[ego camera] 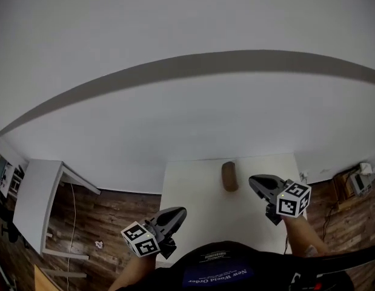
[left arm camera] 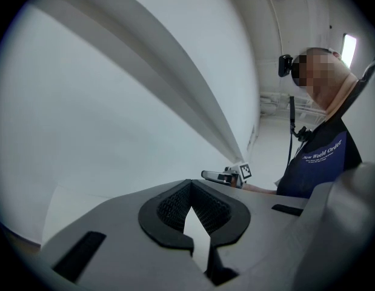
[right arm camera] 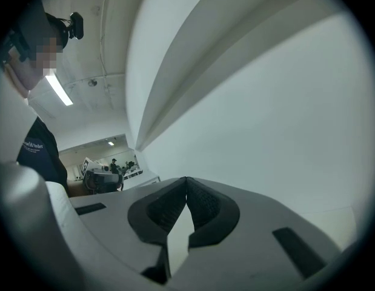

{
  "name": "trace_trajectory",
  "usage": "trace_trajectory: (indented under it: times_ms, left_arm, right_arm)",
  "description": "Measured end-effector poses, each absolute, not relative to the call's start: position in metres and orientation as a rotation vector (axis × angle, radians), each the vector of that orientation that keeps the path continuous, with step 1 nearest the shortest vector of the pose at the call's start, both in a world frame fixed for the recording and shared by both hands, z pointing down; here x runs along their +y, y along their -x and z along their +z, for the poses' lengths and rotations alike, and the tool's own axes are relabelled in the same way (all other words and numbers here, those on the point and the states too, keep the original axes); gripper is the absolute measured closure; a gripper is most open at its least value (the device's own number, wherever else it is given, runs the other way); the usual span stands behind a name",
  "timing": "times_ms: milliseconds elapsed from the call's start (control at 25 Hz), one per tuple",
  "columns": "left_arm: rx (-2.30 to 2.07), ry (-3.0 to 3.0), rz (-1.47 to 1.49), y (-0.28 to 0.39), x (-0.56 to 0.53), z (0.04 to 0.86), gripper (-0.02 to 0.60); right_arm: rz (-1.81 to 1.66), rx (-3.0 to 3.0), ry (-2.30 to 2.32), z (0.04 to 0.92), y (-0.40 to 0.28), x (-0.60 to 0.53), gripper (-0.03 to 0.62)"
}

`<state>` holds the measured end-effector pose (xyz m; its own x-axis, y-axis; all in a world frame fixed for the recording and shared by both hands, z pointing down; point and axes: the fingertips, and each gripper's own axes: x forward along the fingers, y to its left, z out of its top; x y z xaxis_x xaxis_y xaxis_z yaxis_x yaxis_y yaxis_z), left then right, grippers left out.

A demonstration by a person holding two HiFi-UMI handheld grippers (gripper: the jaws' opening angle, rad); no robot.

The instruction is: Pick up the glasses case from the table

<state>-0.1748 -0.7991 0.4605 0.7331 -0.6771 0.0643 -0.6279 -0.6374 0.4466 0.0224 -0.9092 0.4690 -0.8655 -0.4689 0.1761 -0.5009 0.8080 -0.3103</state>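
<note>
Currently both claws are pressed together and empty: left gripper (ego camera: 177, 214) at the near left edge of the table (ego camera: 202, 193), right gripper (ego camera: 256, 181) further out on the right. Reads as an approach stance, not a grasp. The glasses case (ego camera: 229, 176) lies at the table's far edge by the wall (ego camera: 175, 114), just left of the right gripper's tip, not touching. Nothing on the tabletop blocks it. The side table (ego camera: 39, 193) far left is irrelevant. Jaws must spread first.

The white table (ego camera: 199, 193) is open from its near edge to the brown glasses case (ego camera: 229, 176) by the far edge. A white wall (ego camera: 175, 120) stands close behind that far edge, blocking the way.
</note>
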Motion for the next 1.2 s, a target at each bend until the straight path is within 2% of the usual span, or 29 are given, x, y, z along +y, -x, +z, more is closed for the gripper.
trace_trajectory:
  times_ms: [240,560,800,1040,1200]
  left_arm:
    - [-0.843,-2.569,-0.107,0.209,-0.852,0.494,0.580]
    - [-0.893,-2.526,-0.138,0.207,-0.864,0.511,0.580]
    - [-1.004,-2.457,-0.067,0.182,-0.874,0.525,0.580]
    - [-0.940,-2.402,0.043,0.144,-0.932,0.564,0.580]
    - [-0.871,-2.357,0.109,0.119,-0.971,0.599,0.537]
  right_arm:
    - [0.539,-2.830,-0.925,0.471,0.003,-0.924,0.594]
    - [0.503,-2.790,-0.904,0.487,-0.002,-0.922,0.594]
    - [0.432,-2.855,-0.826,0.487,-0.015,-0.947,0.594]
    - [0.472,-2.843,-0.811,0.517,-0.025,-0.989,0.594]
    - [0.496,-2.825,-0.824,0.533,-0.034,-1.009,0.594]
